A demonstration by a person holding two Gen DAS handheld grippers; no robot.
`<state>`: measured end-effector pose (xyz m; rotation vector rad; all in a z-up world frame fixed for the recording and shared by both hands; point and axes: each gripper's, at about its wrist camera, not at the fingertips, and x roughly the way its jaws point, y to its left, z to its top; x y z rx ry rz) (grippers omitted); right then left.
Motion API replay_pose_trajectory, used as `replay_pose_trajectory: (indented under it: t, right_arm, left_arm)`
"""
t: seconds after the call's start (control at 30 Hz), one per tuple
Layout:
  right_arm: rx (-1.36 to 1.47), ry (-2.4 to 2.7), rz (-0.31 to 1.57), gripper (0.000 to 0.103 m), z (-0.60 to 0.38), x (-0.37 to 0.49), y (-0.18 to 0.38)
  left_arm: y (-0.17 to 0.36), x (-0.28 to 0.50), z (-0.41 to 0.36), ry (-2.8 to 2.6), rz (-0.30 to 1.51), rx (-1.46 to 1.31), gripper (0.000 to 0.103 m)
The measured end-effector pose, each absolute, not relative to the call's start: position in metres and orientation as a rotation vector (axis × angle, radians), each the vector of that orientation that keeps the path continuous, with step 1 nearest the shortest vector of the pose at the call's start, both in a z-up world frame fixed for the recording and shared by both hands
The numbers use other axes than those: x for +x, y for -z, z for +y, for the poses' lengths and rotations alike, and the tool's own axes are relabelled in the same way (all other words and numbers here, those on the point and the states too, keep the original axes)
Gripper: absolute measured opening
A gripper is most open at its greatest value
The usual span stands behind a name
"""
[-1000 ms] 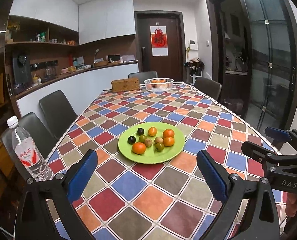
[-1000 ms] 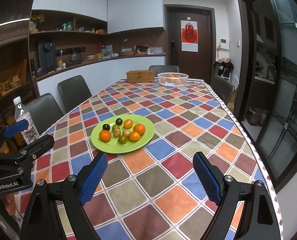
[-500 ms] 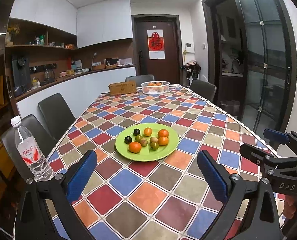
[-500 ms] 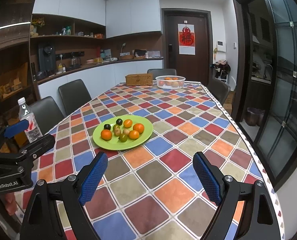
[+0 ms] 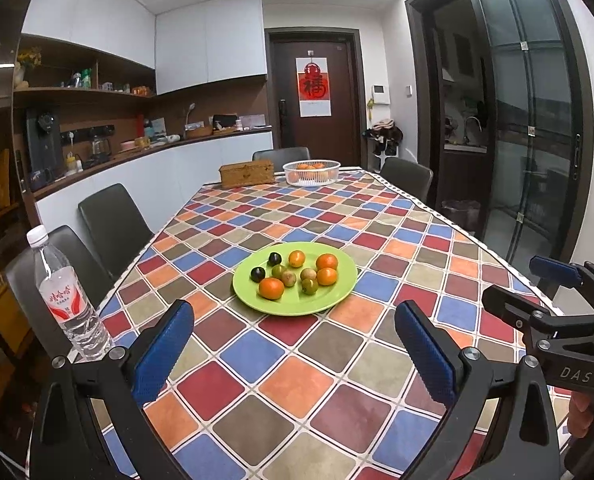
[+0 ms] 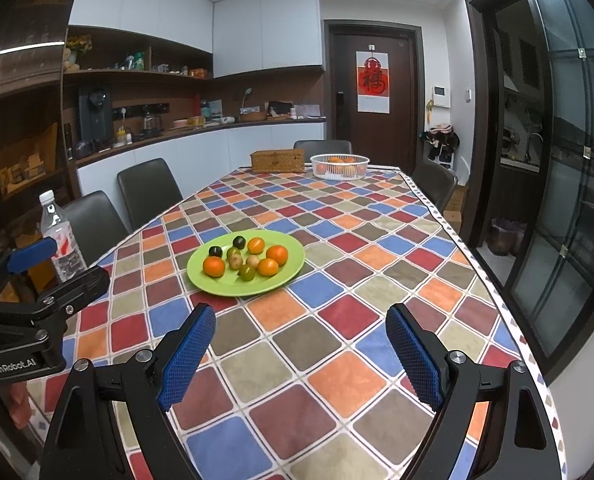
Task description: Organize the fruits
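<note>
A green plate sits on the checkered table and holds several small fruits: orange ones, dark plums and greenish-brown ones. My left gripper hovers open over the near table, short of the plate, with nothing between its blue pads. In the same way my right gripper stands open and empty, with the plate ahead and to its left. Each gripper shows at the edge of the other's view.
A white basket of oranges and a wicker box stand at the table's far end. A water bottle stands at the left edge. Dark chairs line the sides.
Both views have tilted upward a little, so the plate sits lower in the frame and more ceiling shows. Both grippers stayed open and nothing on the table moved.
</note>
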<state>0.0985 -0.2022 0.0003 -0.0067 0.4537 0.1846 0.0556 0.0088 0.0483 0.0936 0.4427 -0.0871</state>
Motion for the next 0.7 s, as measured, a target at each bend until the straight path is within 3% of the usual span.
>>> replay_pose_trajectory:
  t: [0.7]
  right_arm:
    - [-0.01,-0.187,0.451,0.088,-0.203,0.086,0.0]
  left_arm:
    - [-0.046,0.049,0.014,0.038,0.474,0.062,0.103]
